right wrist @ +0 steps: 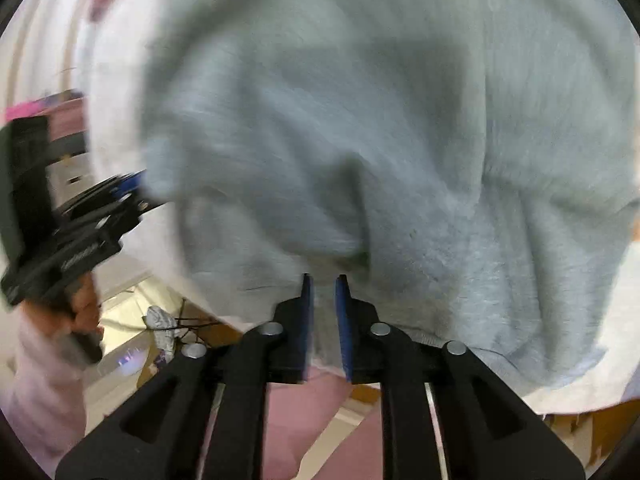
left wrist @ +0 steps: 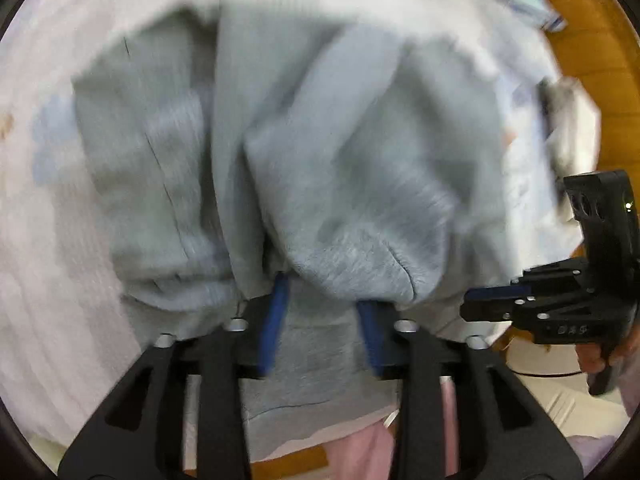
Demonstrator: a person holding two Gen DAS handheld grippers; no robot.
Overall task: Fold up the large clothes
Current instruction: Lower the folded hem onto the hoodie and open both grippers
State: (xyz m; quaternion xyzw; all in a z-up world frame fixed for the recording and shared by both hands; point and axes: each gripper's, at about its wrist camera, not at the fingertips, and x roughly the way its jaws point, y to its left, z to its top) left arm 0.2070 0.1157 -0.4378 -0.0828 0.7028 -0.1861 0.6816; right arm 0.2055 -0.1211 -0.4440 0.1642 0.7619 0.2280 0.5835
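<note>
A large light grey garment point(left wrist: 320, 168) lies bunched in folds on a white cover point(left wrist: 48, 240); it also fills the right wrist view point(right wrist: 400, 140). My left gripper point(left wrist: 324, 292) has its blue-padded jaws apart, with thick grey folds draped over the tips, which are hidden. My right gripper point(right wrist: 323, 280) has its jaws a narrow gap apart at the garment's near edge, with cloth behind the gap. The right gripper also shows at the right of the left wrist view point(left wrist: 472, 304). The left gripper shows at the left of the right wrist view point(right wrist: 136, 192). Both views are motion-blurred.
The white cover point(right wrist: 592, 384) spreads under the garment. A wooden floor point(left wrist: 592, 40) lies to the far right. Pale bundled items point(left wrist: 568, 132) sit at the cover's right edge. Pink cloth point(right wrist: 304, 412) is below the grippers. Cables and clutter point(right wrist: 168, 328) lie on the floor at the left.
</note>
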